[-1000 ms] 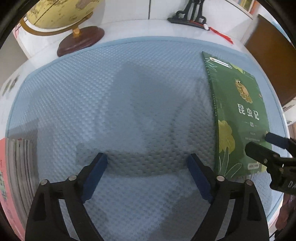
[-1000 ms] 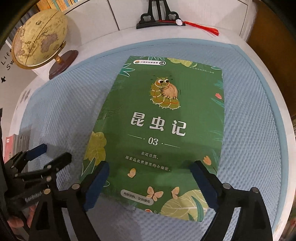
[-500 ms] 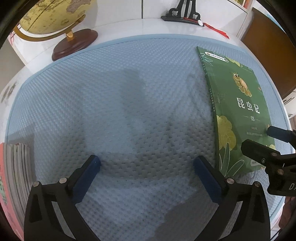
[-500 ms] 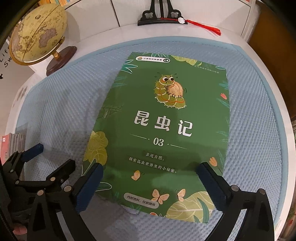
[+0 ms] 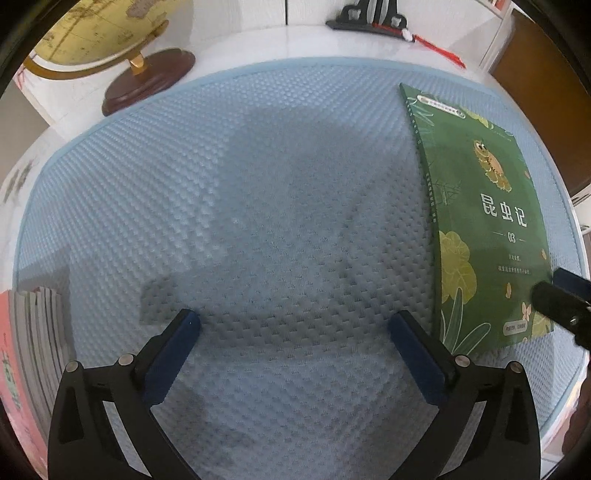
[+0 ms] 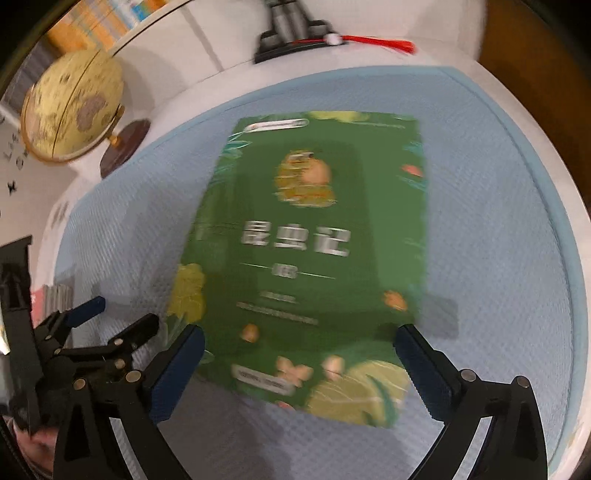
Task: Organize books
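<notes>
In the left wrist view, the jaws of the left hand-held gripper [image 5: 293, 350] are seen to have been opened wider over the last second and are now fully spread, with nothing between them but the blue textured mat [image 5: 258, 206] covering the tabletop [image 5: 258, 44]. No book is gripped on this side. The green book [image 5: 480, 221] is laid flat on the right part of the mat, with its spine edge just beside the right-hand pad. A stack of books [image 5: 26, 350] is partly visible at the left edge, off the mat. The gripper is pointed steeply down at the mat, above it. A globe [image 5: 110, 33] and a black stand [image 5: 369, 18] are set at the far edge.

In the right wrist view, the picture is blurred by motion. The jaws of the right hand-held gripper [image 6: 299, 362] have likewise just been opened and are fully spread; the near end of the green book [image 6: 314, 240] is framed between the pads, and no pressing on it is shown. The book is therefore judged to be released on the mat, so that a further book may be fetched. The gripper is aimed steeply down over the book's near edge, and the left hand-held gripper [image 6: 114, 317] is seen at lower left, near the stack of books [image 6: 55, 295]
</notes>
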`<state>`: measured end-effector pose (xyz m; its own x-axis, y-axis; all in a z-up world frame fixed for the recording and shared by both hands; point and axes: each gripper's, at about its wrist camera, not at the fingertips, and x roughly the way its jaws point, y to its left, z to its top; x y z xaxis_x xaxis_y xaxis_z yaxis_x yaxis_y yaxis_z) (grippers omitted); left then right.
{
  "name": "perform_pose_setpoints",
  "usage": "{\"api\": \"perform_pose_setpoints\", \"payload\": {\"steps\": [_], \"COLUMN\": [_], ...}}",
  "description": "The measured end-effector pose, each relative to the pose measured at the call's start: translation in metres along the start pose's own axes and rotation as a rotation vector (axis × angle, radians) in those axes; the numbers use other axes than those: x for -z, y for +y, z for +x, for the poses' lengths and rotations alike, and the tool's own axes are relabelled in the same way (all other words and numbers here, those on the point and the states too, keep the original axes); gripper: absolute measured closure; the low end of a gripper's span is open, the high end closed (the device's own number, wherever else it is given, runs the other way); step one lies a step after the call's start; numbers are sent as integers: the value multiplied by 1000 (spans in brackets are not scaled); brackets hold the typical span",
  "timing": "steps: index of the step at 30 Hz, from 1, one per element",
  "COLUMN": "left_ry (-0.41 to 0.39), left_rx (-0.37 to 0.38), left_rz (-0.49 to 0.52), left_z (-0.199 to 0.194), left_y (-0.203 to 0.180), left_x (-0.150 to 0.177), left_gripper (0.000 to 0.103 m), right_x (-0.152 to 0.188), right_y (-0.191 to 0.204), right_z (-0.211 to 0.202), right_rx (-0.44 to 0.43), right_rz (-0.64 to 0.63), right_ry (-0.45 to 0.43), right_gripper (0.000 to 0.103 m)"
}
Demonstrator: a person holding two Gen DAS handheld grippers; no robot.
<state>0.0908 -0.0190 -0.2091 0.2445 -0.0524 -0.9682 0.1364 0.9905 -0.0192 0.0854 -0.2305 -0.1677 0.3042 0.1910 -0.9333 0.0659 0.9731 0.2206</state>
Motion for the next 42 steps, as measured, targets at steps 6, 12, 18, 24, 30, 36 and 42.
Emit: {"api": "perform_pose_setpoints", "payload": {"steps": [6,12,18,24,30,36,42], "left_ry": [38,1,51,53,127,194,187], "left_rx": [40,295,618,630,699,693,677], "left_rz": [-41,-74,-110,-120,-307,-343,-348], "left_z": [6,6,8,8,31,32,30], "left_y": [0,-17,-46,-48,-11,-10,-9], "left_x": [-28,-57,-64,-45,-47,-44,-44], "left_gripper": [1,2,21,32,84,88,88], "right_x": [1,-20,-18,-20,-9,-21,-27], "right_y": [-68,-92,-104,-117,-155,-146,-140], "right_z": [-9,-3,-2,0,18,22,23], "right_rx": [-196,-393,-502,-586,-677,-666,-620], "right_rz": [122,121,135,192,292,258,221], "right_ry": [-49,-42,-35,-4,65,64,62], "right_gripper": [4,6,6,33,83,83,90]}}
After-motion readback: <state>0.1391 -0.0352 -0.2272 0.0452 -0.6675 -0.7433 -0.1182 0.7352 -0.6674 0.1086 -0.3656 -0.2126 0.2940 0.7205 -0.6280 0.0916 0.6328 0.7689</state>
